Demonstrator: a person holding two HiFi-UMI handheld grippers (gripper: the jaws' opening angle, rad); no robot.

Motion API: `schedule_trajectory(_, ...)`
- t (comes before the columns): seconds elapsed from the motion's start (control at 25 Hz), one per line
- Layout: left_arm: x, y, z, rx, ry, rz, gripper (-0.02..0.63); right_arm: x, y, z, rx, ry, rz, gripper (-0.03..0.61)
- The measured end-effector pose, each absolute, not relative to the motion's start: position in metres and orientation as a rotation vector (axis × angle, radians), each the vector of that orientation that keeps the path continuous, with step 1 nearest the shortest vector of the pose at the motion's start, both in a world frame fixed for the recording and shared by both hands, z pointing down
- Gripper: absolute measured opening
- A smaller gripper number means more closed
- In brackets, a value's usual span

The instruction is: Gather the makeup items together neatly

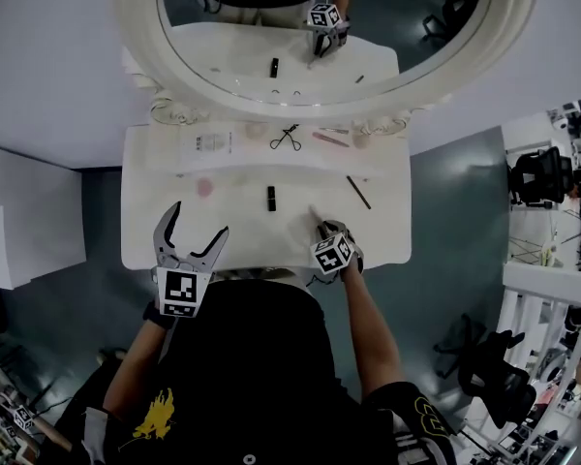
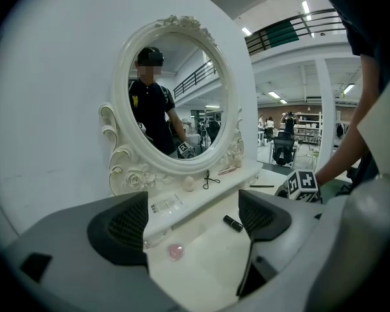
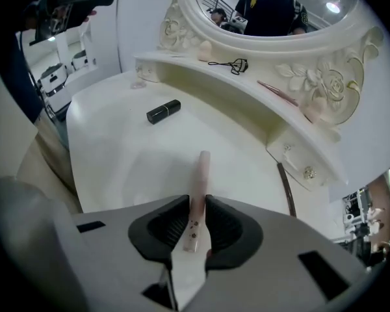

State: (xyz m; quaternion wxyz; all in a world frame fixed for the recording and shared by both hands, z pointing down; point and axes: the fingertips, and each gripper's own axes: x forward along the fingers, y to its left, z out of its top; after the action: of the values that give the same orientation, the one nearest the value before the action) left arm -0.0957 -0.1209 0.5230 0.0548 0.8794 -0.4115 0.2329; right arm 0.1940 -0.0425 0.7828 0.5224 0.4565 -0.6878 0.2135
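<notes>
Makeup tube (image 3: 197, 200), slim, pale pink

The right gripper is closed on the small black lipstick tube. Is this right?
No. The right gripper view shows the right gripper closed on the slim pale pink tube; the small black lipstick tube lies free on the white table.

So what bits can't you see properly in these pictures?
- Pink tube: right gripper view, near end hidden between the right gripper's pads.
- Clear labelled item on the shelf: head view, print too small to read.
- Pink round thing: left gripper view, too small to identify.
- Dark pencil: right gripper view, lower end hidden behind the jaw.
</notes>
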Motion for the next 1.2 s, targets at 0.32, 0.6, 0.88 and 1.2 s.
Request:
schedule_trajectory(0.32, -0.1, -0.12, 0.526, 2.647, -1.262, 0.702, 0.44, 0.196, -0.047, 0.782, 1.17, -1.614, 0.706, 0.083)
schedule_trajectory(0.6, -0.101, -0.119, 0.531, 2.639, -1.26, 0.703, 0.44, 0.171, -0.09, 0.769, 1.433, -1.661, 1.025, 0.083)
schedule_trajectory(0.88, -0.112, -0.117, 0.532, 2.606, -1.286, 0.715, 0.437, 0.106, -0.134, 0.772, 1.505, -1.787, 1.522, 0.083)
schedule_trajectory(1.2, -0.121, -0.115, 0.535, 2.576, -1.309, 0.724, 0.434, 0.093, -0.134, 0.78, 1.447, -1.791, 1.543, 0.084)
